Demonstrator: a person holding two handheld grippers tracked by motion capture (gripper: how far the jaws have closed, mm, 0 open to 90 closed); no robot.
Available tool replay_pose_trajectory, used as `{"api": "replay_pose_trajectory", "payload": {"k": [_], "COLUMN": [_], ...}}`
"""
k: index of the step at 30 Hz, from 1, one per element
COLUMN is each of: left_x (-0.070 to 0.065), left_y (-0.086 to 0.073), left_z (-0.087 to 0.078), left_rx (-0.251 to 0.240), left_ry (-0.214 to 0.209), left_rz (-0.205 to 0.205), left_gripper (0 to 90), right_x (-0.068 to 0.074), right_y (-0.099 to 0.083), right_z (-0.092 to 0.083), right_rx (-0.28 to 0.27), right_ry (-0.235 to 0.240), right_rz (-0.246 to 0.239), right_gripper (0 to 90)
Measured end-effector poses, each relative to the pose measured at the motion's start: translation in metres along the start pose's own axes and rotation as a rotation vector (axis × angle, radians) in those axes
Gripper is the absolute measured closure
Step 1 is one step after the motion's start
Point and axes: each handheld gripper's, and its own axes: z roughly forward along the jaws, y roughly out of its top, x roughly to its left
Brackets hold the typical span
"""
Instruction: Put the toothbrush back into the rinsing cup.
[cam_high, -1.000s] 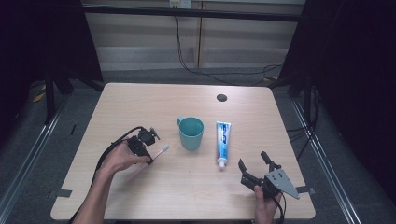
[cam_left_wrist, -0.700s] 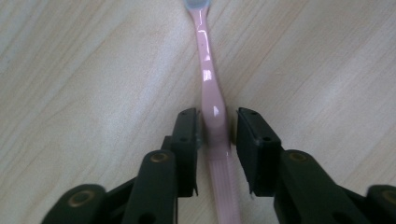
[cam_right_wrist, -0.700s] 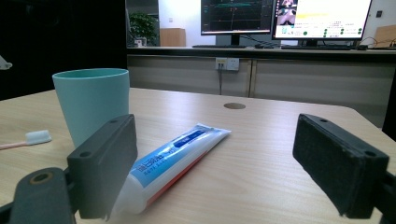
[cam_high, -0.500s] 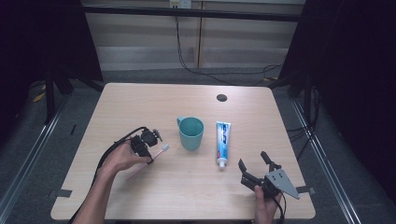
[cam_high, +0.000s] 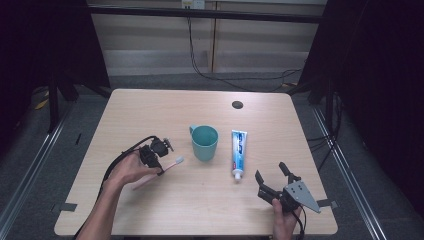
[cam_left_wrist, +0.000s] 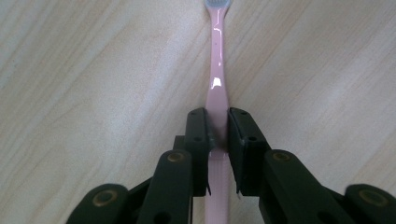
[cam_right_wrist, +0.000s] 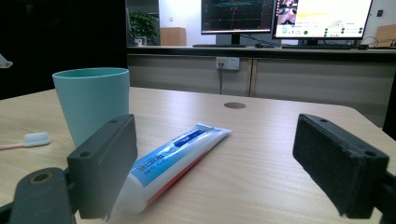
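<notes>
A pink toothbrush (cam_high: 175, 162) lies flat on the wooden table (cam_high: 300, 130), its white bristle head toward the cup. My left gripper (cam_high: 161, 166) points down at it. In the left gripper view the left gripper (cam_left_wrist: 217, 122) has just been closing, and both pads now press the toothbrush (cam_left_wrist: 215, 70) at mid-handle. A teal cup (cam_high: 205, 142) stands upright mid-table, with a white and blue toothpaste tube (cam_high: 238, 152) lying to its right. My right gripper (cam_high: 270, 170) rests near the front edge, jaws wide apart and empty, aimed at the tube (cam_right_wrist: 177, 151) and cup (cam_right_wrist: 91, 102).
A dark round cable hole (cam_high: 237, 104) sits in the tabletop toward the far edge. Black frame posts and cables stand beyond the table. The toothbrush head (cam_right_wrist: 35, 138) shows left of the cup in the right gripper view.
</notes>
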Motion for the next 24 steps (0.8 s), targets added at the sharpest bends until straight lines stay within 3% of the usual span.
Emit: {"api": "replay_pose_trajectory", "payload": {"k": [6,9,24], "left_x": [0.0,0.001,0.009], "left_y": [-0.002,-0.003,-0.014], "left_z": [-0.002,-0.004,-0.024], "left_rx": [-0.017,-0.043,-0.14], "left_ry": [0.003,-0.015,-0.053], "left_rz": [0.004,0.001,-0.045], "left_gripper": [78.9,78.9,78.9], "right_x": [0.0,0.0,0.0], "right_y": [0.0,0.0,0.0], "right_z": [0.0,0.0,0.0], "right_rx": [0.003,0.0,0.001], "right_ry": [-0.002,-0.002,-0.002], "right_rz": [-0.001,0.0,0.0], "right_gripper": [13.1,13.1,13.1]}}
